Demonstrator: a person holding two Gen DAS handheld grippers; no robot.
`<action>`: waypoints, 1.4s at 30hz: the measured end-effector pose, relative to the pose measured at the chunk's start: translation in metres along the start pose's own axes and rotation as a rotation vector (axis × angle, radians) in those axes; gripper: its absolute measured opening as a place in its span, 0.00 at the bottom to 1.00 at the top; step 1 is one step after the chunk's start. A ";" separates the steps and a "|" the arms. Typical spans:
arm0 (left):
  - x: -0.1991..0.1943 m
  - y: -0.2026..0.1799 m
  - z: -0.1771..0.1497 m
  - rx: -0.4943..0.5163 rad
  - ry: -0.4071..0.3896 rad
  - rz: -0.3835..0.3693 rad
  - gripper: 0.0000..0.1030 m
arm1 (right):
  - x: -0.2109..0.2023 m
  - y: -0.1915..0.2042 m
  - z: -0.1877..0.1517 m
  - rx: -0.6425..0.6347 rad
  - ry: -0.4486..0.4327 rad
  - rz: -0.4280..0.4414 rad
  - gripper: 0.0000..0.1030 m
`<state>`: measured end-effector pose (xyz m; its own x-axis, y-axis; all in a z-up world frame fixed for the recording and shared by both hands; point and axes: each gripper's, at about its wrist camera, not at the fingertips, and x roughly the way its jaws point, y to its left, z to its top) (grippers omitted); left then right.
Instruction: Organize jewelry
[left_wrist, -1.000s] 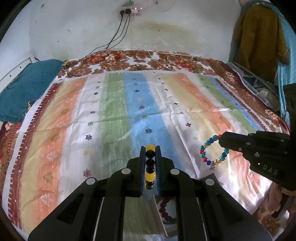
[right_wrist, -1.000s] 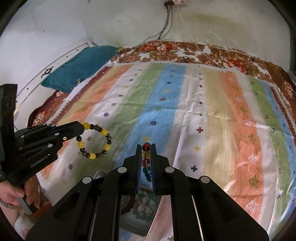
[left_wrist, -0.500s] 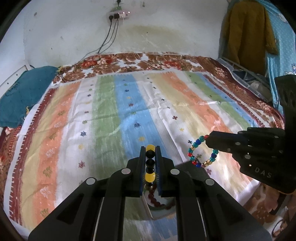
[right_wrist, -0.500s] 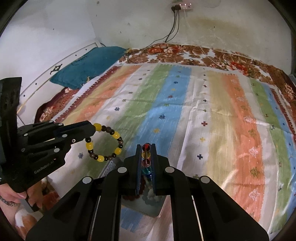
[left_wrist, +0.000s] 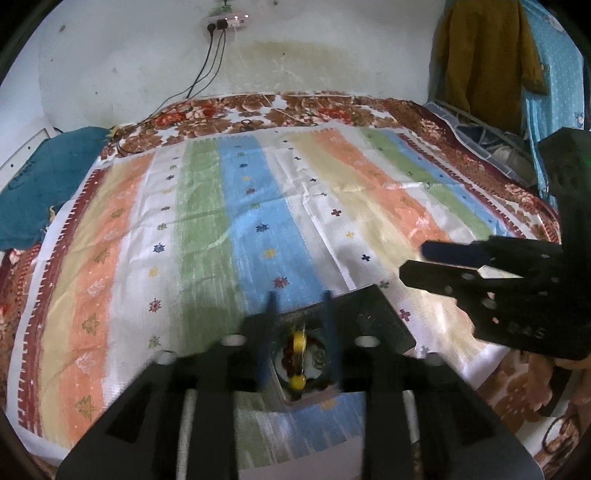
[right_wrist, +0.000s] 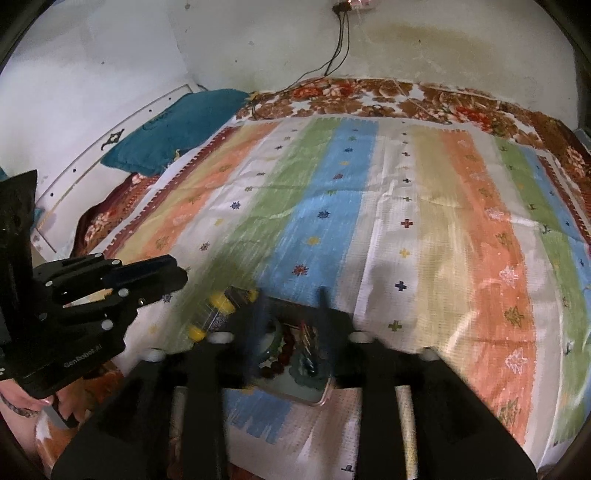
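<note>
Striped in orange, green, blue and cream, a woven cotton bedspread (left_wrist: 236, 221) covers the bed as two black two-finger tools work at its near edge. A shallow rectangular jewellery tray (right_wrist: 314, 397) sits there on the cloth, holding dark red-brown beads (right_wrist: 275, 365) and other small pieces too blurred to name. The left tool (left_wrist: 299, 332) hangs directly over the tray with its fingers spread apart, and a yellow-and-dark beaded bracelet (left_wrist: 297, 354), smeared by motion, shows between them above the tray's contents. The right tool (right_wrist: 291, 325) is likewise spread wide over the tray; whether the multicoloured beaded bracelet (right_wrist: 308, 341) glimpsed between its fingers is touching the tray cannot be told. A teal pillow (left_wrist: 40, 184) lies at the far left beside the white wall (left_wrist: 332, 48), where black cables (left_wrist: 207, 66) drop from a socket
</note>
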<state>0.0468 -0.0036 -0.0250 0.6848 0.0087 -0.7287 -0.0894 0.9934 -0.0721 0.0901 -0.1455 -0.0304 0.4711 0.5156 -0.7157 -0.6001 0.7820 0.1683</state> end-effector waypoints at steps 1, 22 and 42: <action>0.000 0.000 -0.001 0.000 0.002 -0.003 0.33 | -0.001 0.000 -0.001 -0.003 -0.001 -0.006 0.47; -0.012 0.020 -0.011 -0.113 0.026 -0.050 0.90 | -0.025 -0.003 -0.013 -0.004 -0.028 -0.034 0.84; -0.041 0.015 -0.017 -0.109 -0.046 0.051 0.95 | -0.055 -0.003 -0.024 -0.003 -0.055 -0.051 0.94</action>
<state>0.0048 0.0086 -0.0074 0.7099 0.0663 -0.7012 -0.2013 0.9731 -0.1118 0.0503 -0.1844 -0.0084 0.5361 0.4938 -0.6846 -0.5762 0.8068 0.1306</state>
